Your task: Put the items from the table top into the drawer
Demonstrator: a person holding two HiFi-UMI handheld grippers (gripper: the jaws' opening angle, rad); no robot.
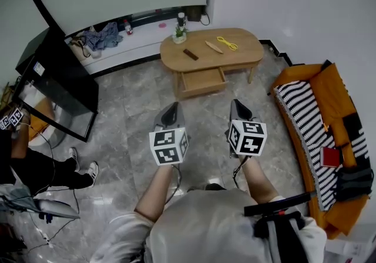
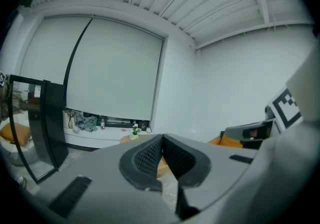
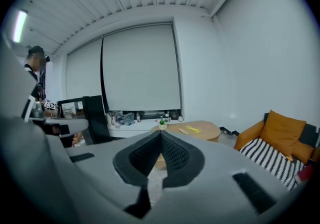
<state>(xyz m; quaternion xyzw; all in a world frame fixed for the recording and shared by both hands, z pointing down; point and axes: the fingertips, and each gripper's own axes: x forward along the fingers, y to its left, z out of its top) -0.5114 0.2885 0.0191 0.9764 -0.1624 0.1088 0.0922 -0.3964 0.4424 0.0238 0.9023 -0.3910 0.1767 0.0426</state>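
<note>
Head view: table [image 1: 249, 57] w/ items [image 1: 227, 43] far ahead of left gripper [image 1: 174, 107], right gripper [image 1: 235, 104]; both clenched, empty.

- 1 table [image 1: 247, 50]
- 1 drawer [image 1: 202, 81]
- 4 items on table: 1 plant [image 1: 180, 34], 1 dark bar [image 1: 190, 54], 1 wood pc [image 1: 214, 47], 1 yellow thing [image 1: 227, 43]
- 2 grippers: L gripper [image 1: 172, 107], R gripper [image 1: 237, 104]
- 2 marker cubes [image 1: 169, 146] [image 1: 247, 137], 1 ea.
- 1 sofa [image 1: 323, 80]
- 1 striped cloth [image 1: 305, 115] on sofa
- 1 dark cabinet [image 1: 64, 74]
- 1 bottle [image 1: 127, 27]
- 2 shoes [image 1: 73, 155] [image 1: 93, 171]
</note>
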